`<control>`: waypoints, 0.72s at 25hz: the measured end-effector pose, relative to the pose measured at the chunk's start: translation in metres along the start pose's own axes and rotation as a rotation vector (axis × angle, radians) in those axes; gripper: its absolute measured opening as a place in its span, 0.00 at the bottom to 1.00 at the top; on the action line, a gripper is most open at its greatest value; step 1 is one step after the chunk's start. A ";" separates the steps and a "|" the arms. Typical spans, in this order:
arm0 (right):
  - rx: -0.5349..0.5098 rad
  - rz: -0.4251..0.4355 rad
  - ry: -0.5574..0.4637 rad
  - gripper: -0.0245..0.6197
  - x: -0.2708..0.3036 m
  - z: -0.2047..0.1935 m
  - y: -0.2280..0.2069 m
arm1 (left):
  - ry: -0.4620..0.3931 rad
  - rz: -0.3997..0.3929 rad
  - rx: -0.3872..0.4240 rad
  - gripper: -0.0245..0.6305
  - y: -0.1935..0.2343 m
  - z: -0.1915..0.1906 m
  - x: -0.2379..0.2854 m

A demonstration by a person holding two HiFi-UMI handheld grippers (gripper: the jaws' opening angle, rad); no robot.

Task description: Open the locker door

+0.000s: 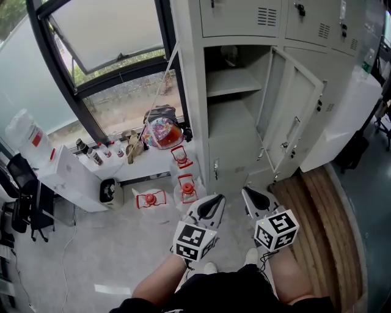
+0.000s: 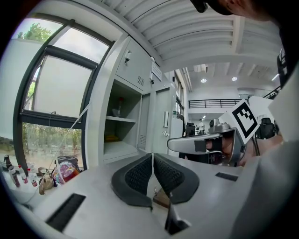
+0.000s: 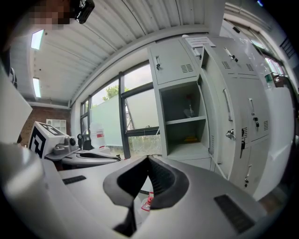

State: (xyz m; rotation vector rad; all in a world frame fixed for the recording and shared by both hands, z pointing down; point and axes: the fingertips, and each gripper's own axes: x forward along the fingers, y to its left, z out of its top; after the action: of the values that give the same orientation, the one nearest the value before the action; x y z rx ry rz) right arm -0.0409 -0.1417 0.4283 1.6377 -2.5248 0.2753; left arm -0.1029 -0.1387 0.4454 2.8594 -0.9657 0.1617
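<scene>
Room: grey locker bank (image 1: 227, 140) beside a window (image 1: 116, 67). Your left gripper (image 1: 215, 205) and right gripper (image 1: 252, 197) both have jaws clenched on nothing and are held low, clear of the bank. The locker door (image 1: 294, 113) stands swung out to the right, long axis upright. The items on the shelves inside are too dim to identify.

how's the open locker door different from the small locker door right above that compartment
The open locker door is swung out toward the right, while the upper locker door sits shut and flush. The open locker door is tall and the upper locker door is short. The open locker door leaves a shelf exposed, whereas the upper locker door hides its compartment. Both are pale grey metal on the same cabinet.
</scene>
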 end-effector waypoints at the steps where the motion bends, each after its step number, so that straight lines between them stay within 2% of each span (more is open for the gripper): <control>1: 0.001 -0.002 -0.001 0.12 -0.002 -0.001 0.002 | -0.002 -0.001 -0.004 0.07 -0.002 -0.001 -0.002; 10: -0.013 -0.018 -0.009 0.12 -0.016 0.002 0.009 | -0.019 -0.040 -0.012 0.08 -0.018 0.004 -0.008; 18: -0.015 -0.018 0.000 0.12 -0.020 0.001 0.012 | -0.020 -0.037 -0.034 0.07 -0.019 0.003 -0.012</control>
State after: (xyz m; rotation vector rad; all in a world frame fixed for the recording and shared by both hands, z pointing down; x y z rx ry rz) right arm -0.0438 -0.1191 0.4226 1.6538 -2.5050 0.2536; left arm -0.1001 -0.1168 0.4394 2.8510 -0.9097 0.1128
